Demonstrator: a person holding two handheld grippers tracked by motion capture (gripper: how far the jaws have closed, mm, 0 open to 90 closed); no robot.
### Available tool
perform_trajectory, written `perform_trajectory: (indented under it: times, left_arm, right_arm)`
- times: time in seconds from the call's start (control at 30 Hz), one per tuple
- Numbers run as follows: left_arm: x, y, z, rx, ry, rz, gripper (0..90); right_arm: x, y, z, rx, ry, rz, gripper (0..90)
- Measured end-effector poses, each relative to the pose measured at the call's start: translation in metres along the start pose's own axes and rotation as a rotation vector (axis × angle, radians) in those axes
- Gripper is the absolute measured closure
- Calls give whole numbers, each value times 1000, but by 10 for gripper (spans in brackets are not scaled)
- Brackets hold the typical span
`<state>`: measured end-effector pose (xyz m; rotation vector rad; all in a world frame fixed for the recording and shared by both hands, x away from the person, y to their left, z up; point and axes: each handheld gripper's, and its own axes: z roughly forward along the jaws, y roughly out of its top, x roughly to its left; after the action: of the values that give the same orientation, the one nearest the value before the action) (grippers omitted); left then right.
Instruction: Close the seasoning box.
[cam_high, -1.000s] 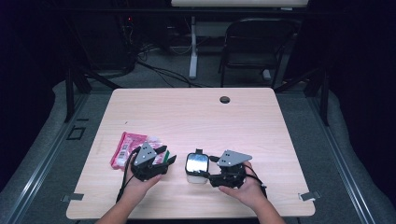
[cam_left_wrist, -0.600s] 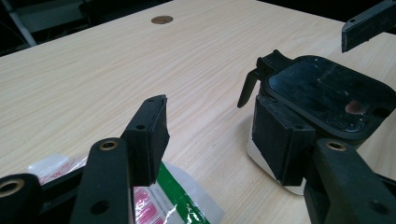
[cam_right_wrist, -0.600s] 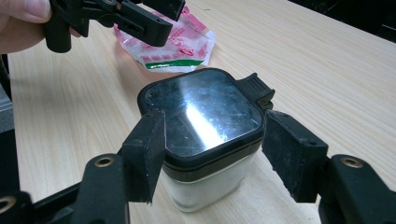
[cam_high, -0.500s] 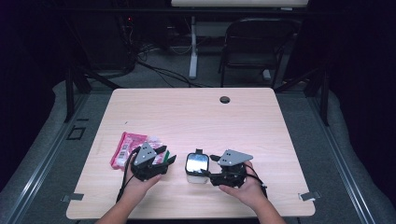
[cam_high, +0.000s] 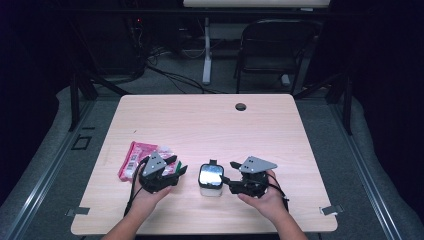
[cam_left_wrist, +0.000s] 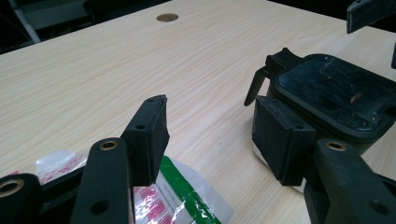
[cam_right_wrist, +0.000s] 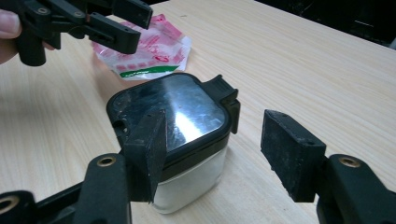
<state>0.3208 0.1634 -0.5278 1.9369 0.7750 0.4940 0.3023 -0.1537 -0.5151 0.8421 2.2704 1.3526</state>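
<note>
High view: small clear square container with black latch lid (cam_high: 210, 178) at near-centre of light wood table (cam_high: 210, 120), lid on, contents not readable. Sits between both tools, apart from each. Right gripper (cam_high: 231, 176) nearer, just beside it, jaws open and aimed at its side. Left gripper (cam_high: 179, 168) open, empty, resting over pink-and-white plastic snack packets (cam_high: 137, 156). Next likely: right closes across container body.

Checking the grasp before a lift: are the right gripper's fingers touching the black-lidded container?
Apart. In the right gripper view the right gripper stands open around the container; bare table shows between its right finger and the container's wall.
</note>
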Motion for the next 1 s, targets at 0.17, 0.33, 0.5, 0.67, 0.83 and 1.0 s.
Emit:
perform_trajectory:
  times: [0.17, 0.33, 0.5, 0.67, 0.83, 1.0]
  left_arm:
    - [3, 0, -1, -11, 5, -11, 455]
    - [8, 0, -5, -18, 15, -29, 455]
    - [13, 1, -8, -24, 31, -40, 454]
    - [20, -1, -11, -30, 51, -61, 454]
    - [27, -2, -14, -35, 73, -76, 454]
    - [39, -5, -18, -41, 103, -107, 454]
  right_arm:
    - [-4, 1, -3, -17, -23, 23, 407]
    - [-10, 1, -7, -31, -53, 46, 410]
    - [-15, 1, -10, -46, -84, 75, 411]
    - [-20, 1, -13, -62, -107, 106, 411]
    - [-23, 0, -14, -63, -124, 115, 411]
    - [-25, -1, -15, -64, -142, 127, 411]
